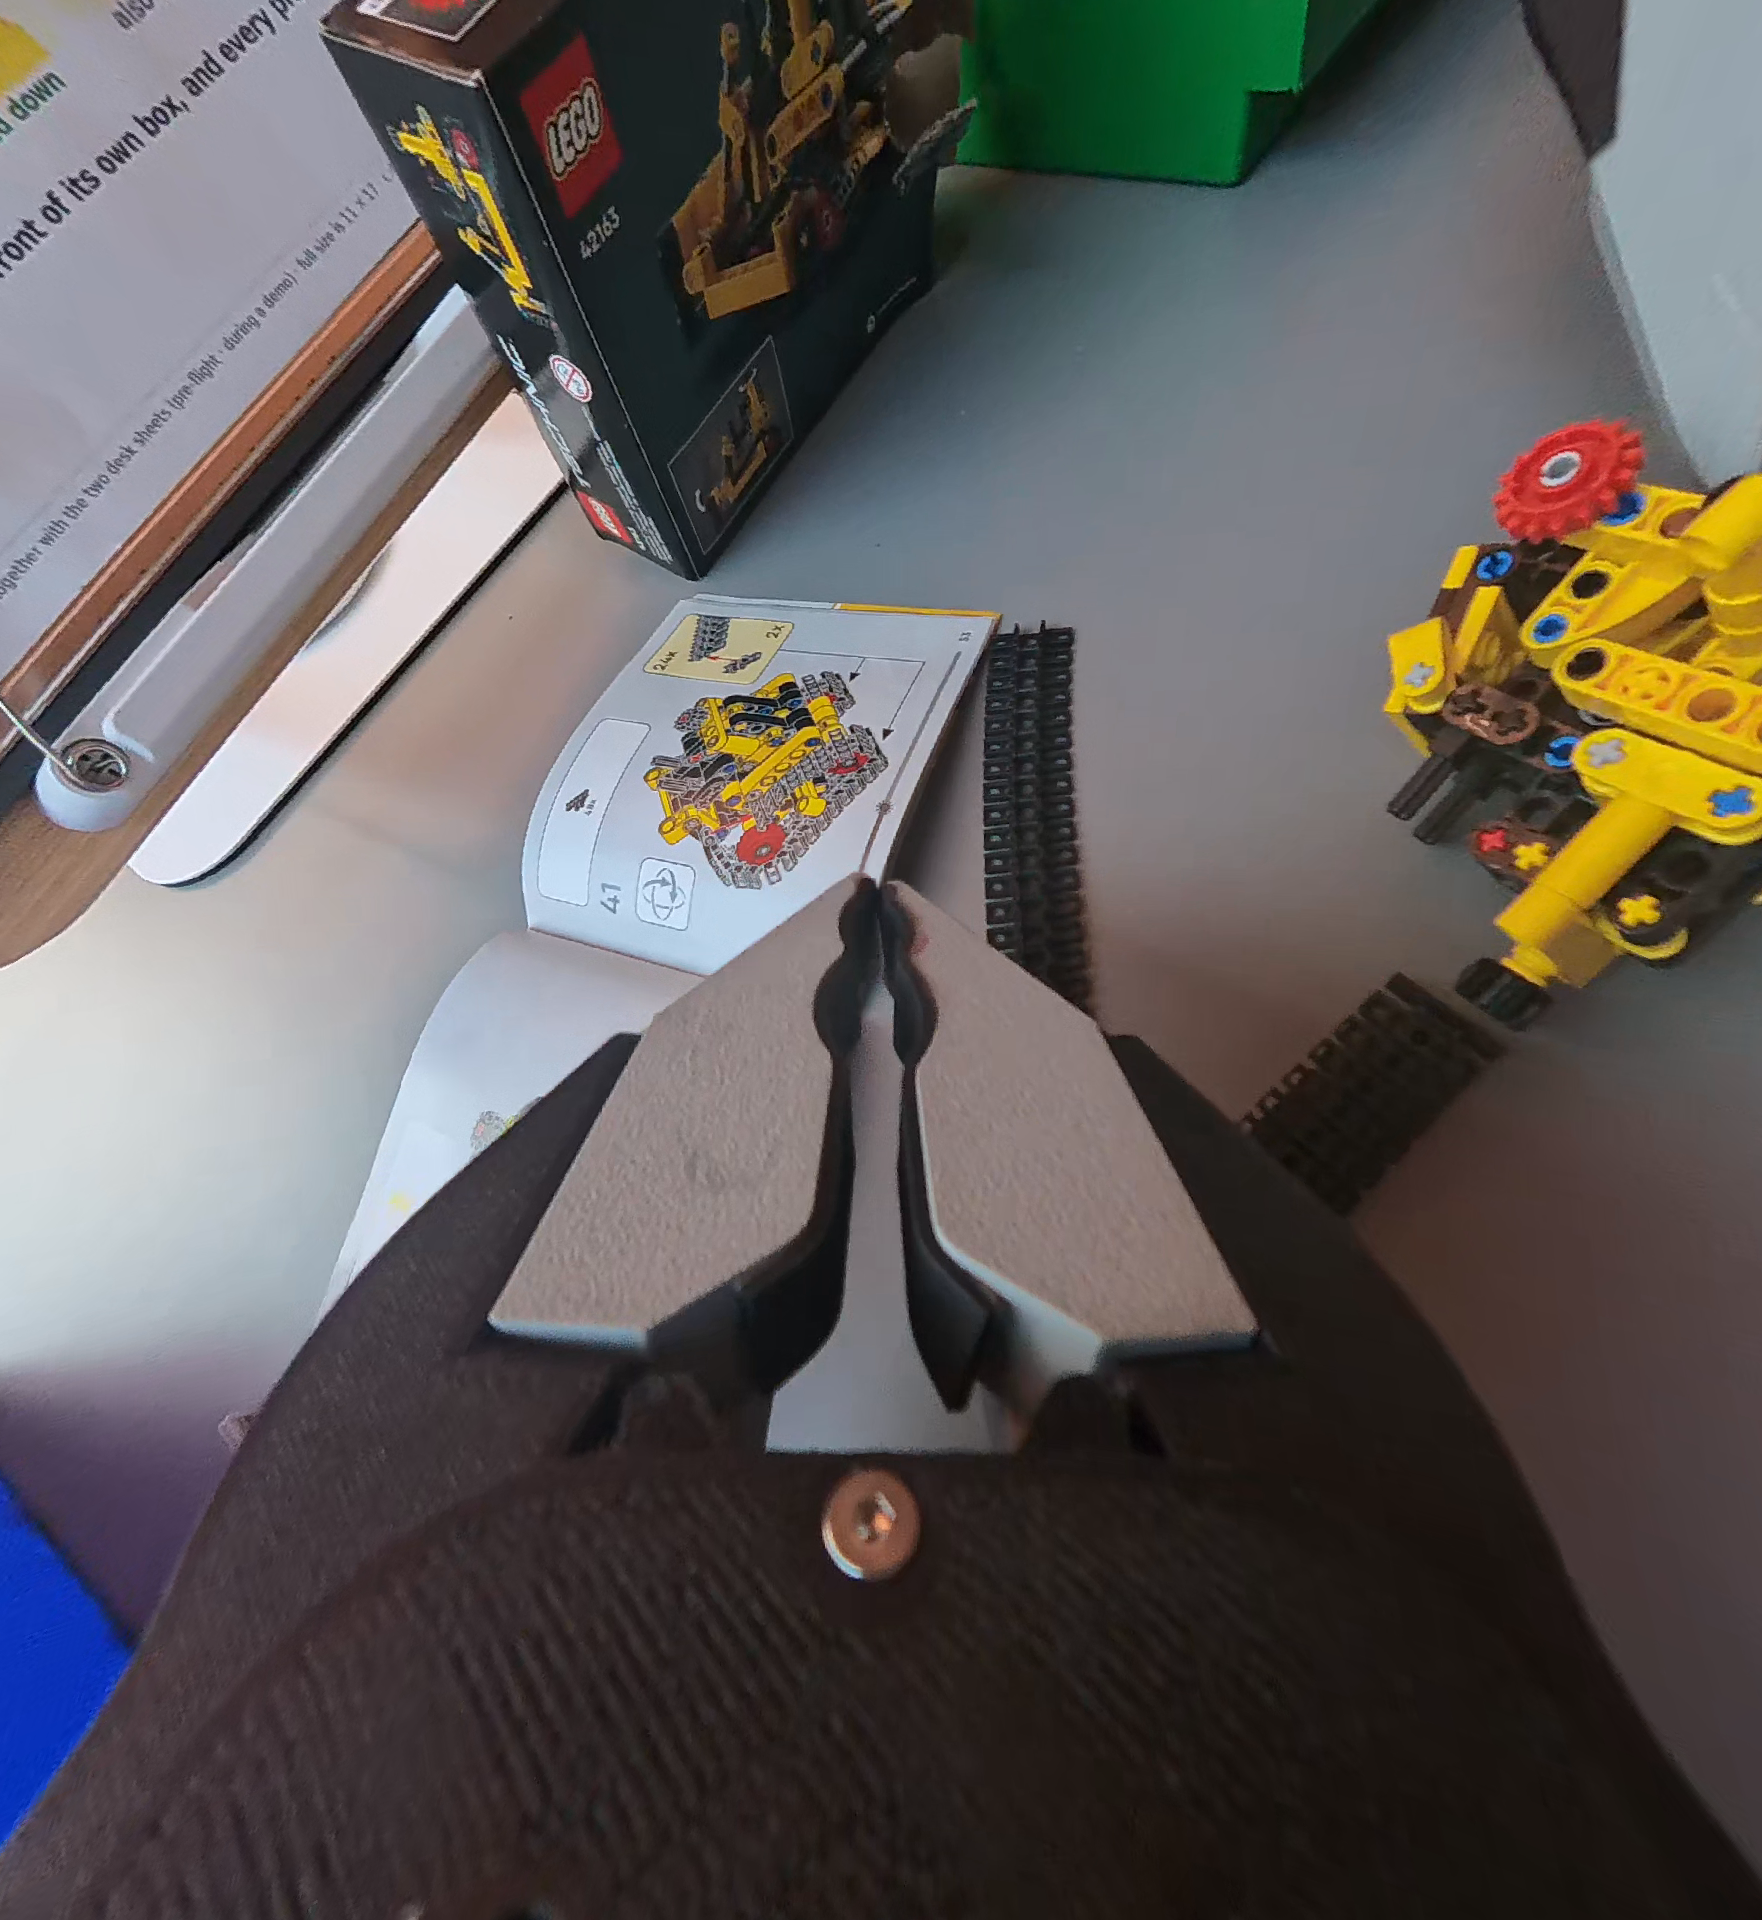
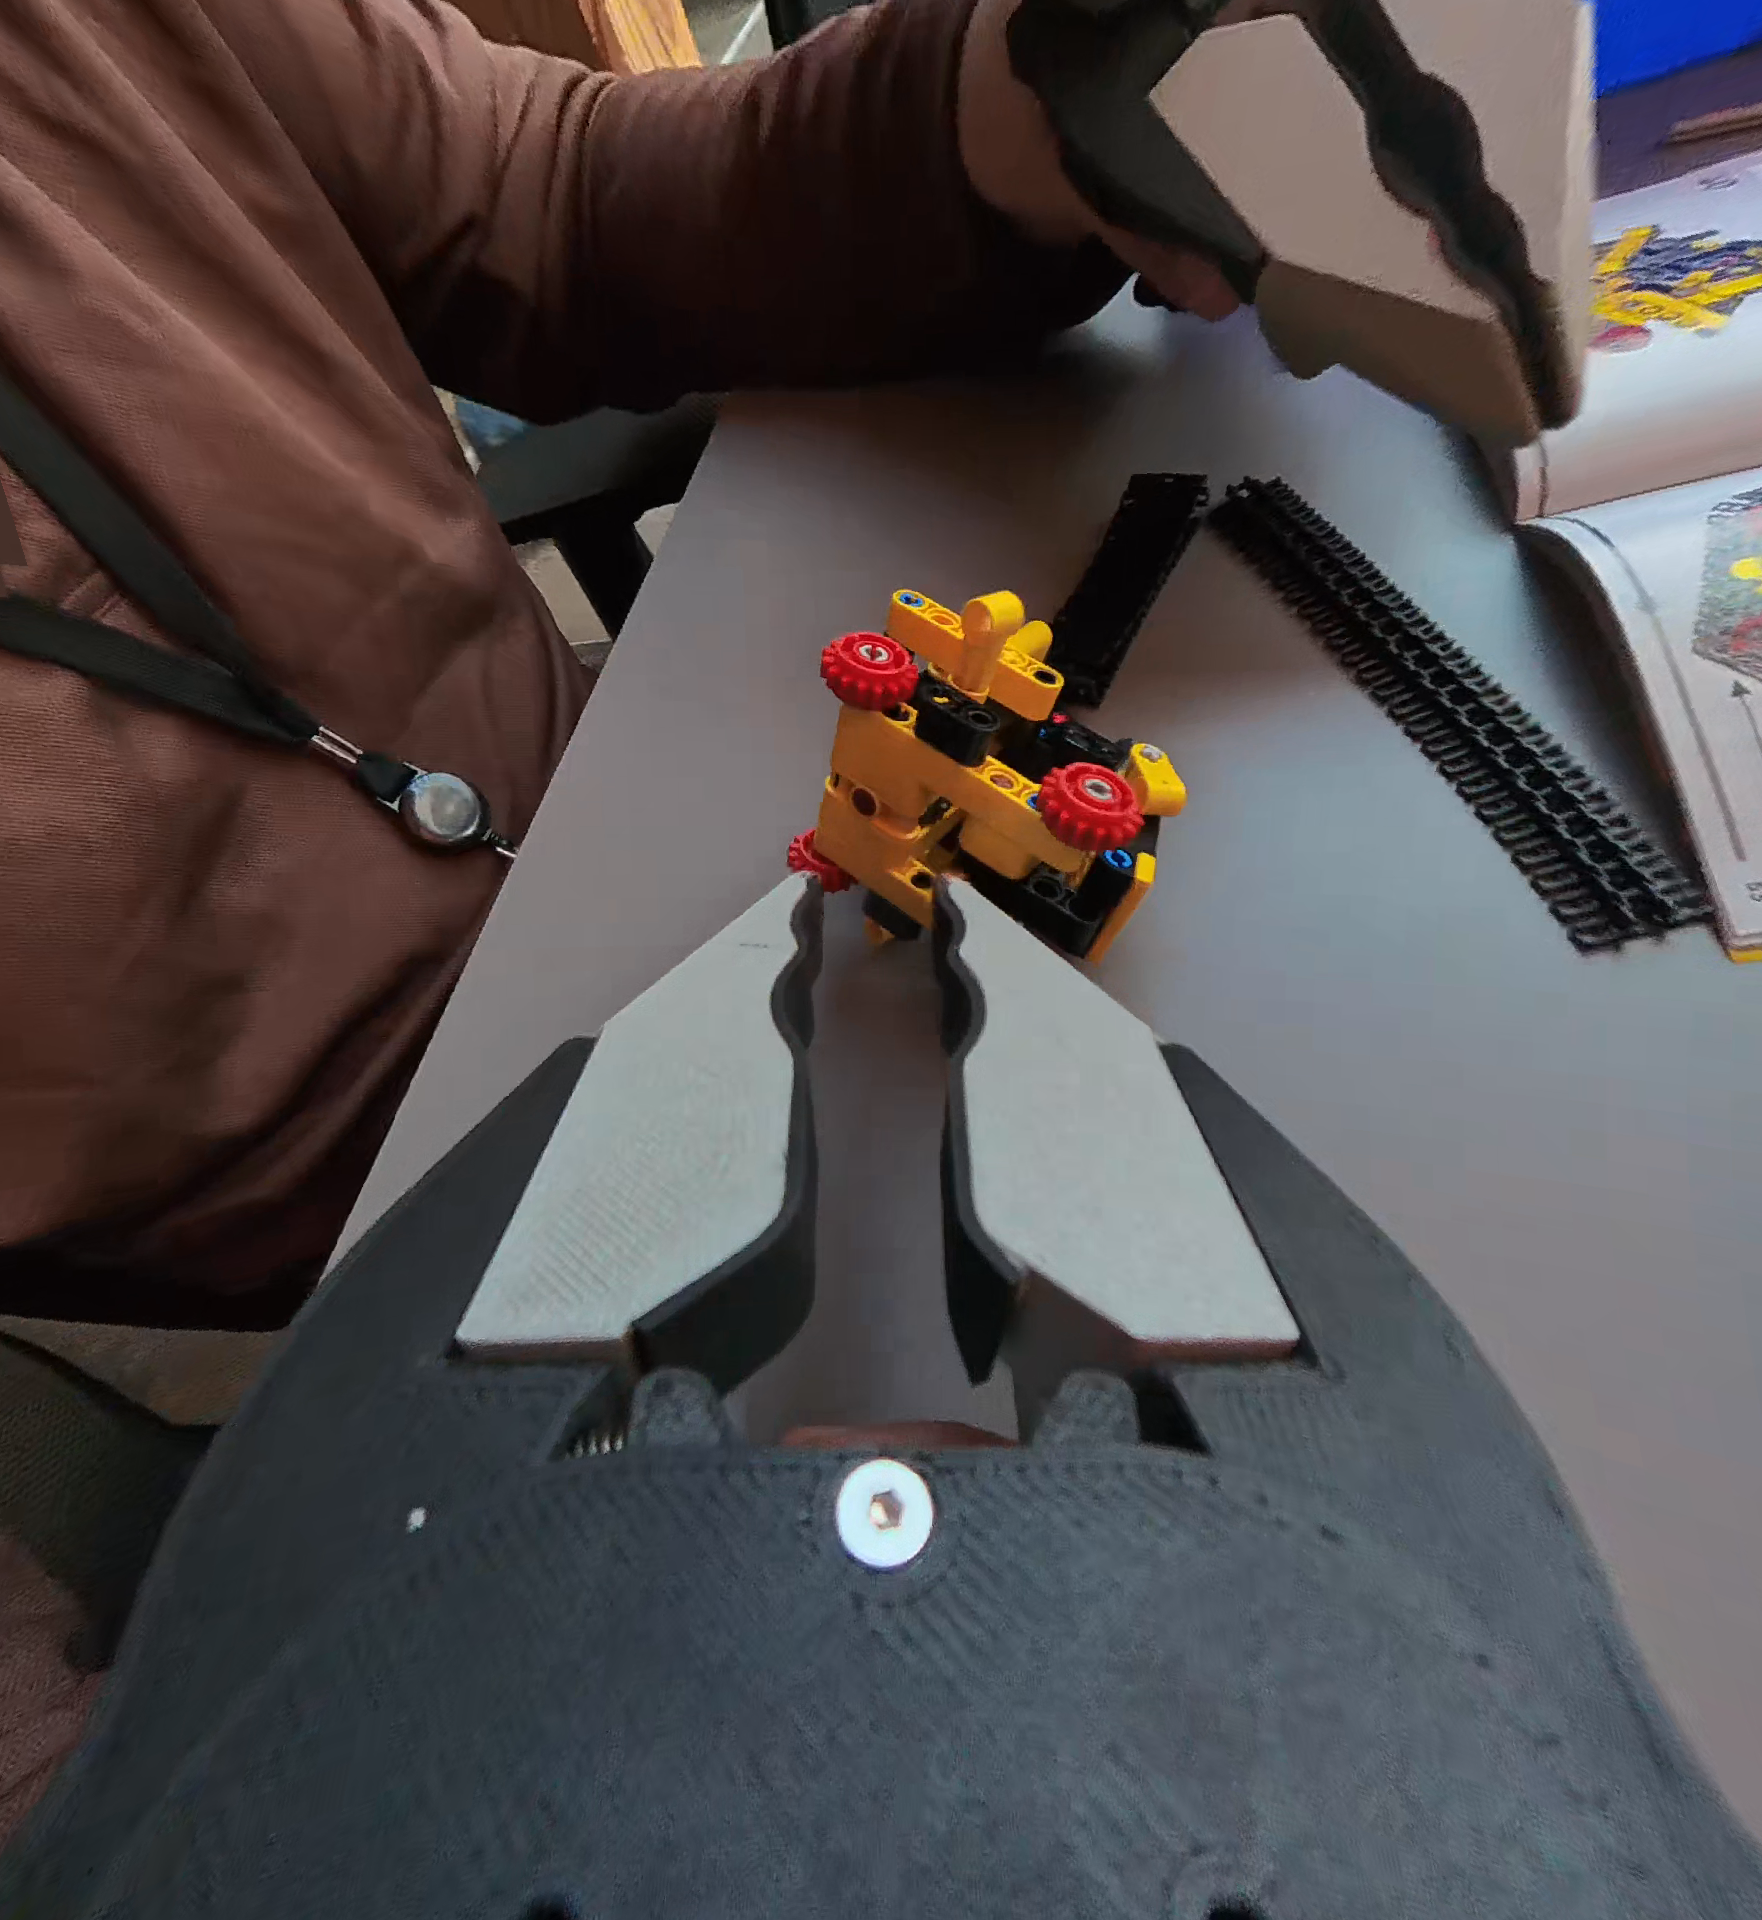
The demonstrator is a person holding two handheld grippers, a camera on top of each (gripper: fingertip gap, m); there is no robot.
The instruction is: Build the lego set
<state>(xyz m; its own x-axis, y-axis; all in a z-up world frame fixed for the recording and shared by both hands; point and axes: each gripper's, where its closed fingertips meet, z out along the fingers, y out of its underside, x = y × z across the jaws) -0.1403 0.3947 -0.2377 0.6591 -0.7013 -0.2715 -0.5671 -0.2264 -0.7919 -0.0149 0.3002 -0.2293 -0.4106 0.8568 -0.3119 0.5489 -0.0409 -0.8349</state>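
Observation:
The yellow and black bulldozer model [image 2: 970,790] with red gears rests on the grey table; it also shows in the left wrist view [image 1: 1635,727]. My right gripper [image 2: 875,891] has its tips closed on the model's near end. A long black track [image 1: 1033,790] [image 2: 1459,717] lies beside the open instruction booklet [image 1: 731,769] [image 2: 1739,675]. A shorter track strip [image 1: 1365,1091] [image 2: 1131,582] lies near the model. My left gripper [image 1: 877,904] is shut, pinching the edge of a curled booklet page; it also shows in the right wrist view [image 2: 1547,416].
The black set box [image 1: 669,281] stands behind the booklet, with a green box [image 1: 1147,83] beyond it. A stand with a printed sheet [image 1: 77,312] is at the far left. A person's brown sleeve [image 2: 233,520] lies along the table edge [image 2: 544,831]. There is about 15 cm between the tips of the two grippers. The long black track [image 2: 1459,717] is closer to my left gripper, around 5 cm from its tips; the right tips are 12 cm off. My left wrist view [image 1: 1053,794] looks at it from another angle.

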